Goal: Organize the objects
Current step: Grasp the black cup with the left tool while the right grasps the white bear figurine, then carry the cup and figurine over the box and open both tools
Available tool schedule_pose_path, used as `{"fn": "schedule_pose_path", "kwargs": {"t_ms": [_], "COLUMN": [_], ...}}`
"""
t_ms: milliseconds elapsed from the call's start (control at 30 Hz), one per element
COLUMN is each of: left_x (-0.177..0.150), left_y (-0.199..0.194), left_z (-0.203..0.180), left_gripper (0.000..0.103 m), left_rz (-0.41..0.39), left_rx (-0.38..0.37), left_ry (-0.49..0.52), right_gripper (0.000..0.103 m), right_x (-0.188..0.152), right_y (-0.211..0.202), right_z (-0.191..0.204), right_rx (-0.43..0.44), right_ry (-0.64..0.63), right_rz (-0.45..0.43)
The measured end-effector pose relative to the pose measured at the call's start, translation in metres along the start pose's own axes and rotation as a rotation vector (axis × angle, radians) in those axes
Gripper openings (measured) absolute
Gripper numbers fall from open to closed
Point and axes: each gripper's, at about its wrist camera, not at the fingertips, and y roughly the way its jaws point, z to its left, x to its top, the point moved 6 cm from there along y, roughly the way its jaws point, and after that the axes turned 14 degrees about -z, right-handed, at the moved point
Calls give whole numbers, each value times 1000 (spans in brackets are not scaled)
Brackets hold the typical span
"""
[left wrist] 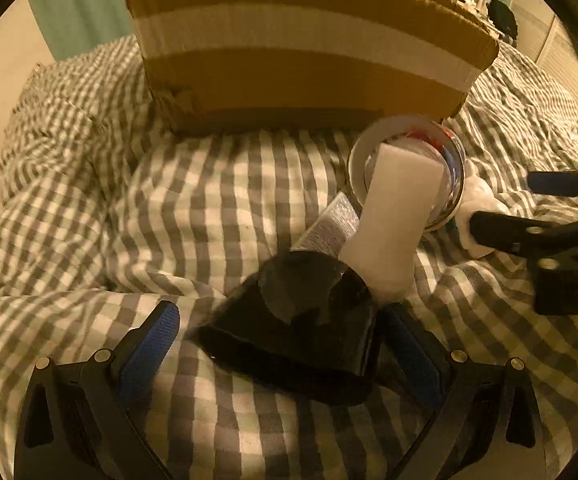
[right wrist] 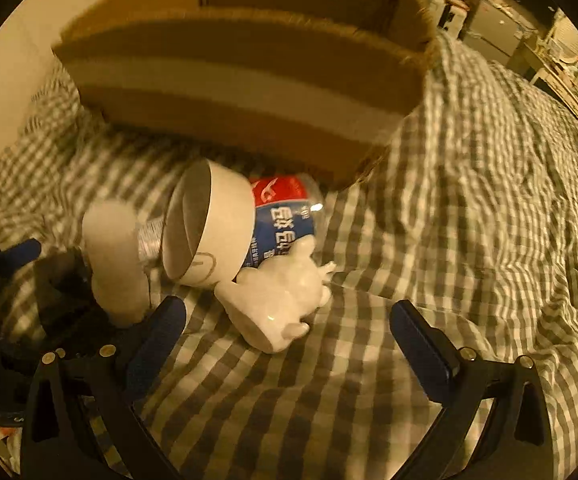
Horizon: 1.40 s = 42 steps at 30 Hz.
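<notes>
The black box [left wrist: 297,344], shiny and smooth, sits on the checked blanket [left wrist: 89,200] between the wide-open left gripper [left wrist: 285,344]. The right gripper [right wrist: 289,324] is wide open too, near a glossy white figurine [right wrist: 277,300]. Behind stands a cardboard box [left wrist: 301,60].
</notes>
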Motion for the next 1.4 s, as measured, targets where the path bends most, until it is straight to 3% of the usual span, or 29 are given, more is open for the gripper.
{"fn": "schedule_pose_path", "kwargs": {"t_ms": [100, 233, 333, 400, 500, 600, 867, 1167, 1400], "left_x": [-2, -4, -3, -2, 0, 3, 17, 35, 78], "left_y": [7, 14, 10, 6, 1, -5, -41, -72, -96], "left_z": [0, -4, -4, -3, 2, 11, 13, 17, 25], "left_gripper": [103, 98, 90, 84, 83, 83, 83, 83, 83], "left_rz": [14, 37, 22, 7, -7, -26, -122, -221, -295], "left_rx": [-39, -80, -86, -89, -73, -11, 21, 74, 89], "left_ry": [-15, -20, -14, -19, -34, -49, -55, -68, -89], "right_gripper": [91, 69, 63, 62, 62, 62, 62, 62, 62], "right_x": [-3, -12, -15, -14, -15, -14, -14, 15, 53], "right_y": [20, 41, 38, 30, 18, 3, -50, -81, -131], "right_z": [1, -2, -2, -2, 0, -5, 0, 16, 20], "right_rx": [26, 38, 33, 27, 18, 16, 4, 46, 137], "right_ry": [24, 64, 64, 55, 38, 47, 6, -53, -59], "right_rz": [61, 146, 141, 114, 68, 13, -144, -274, -385]}}
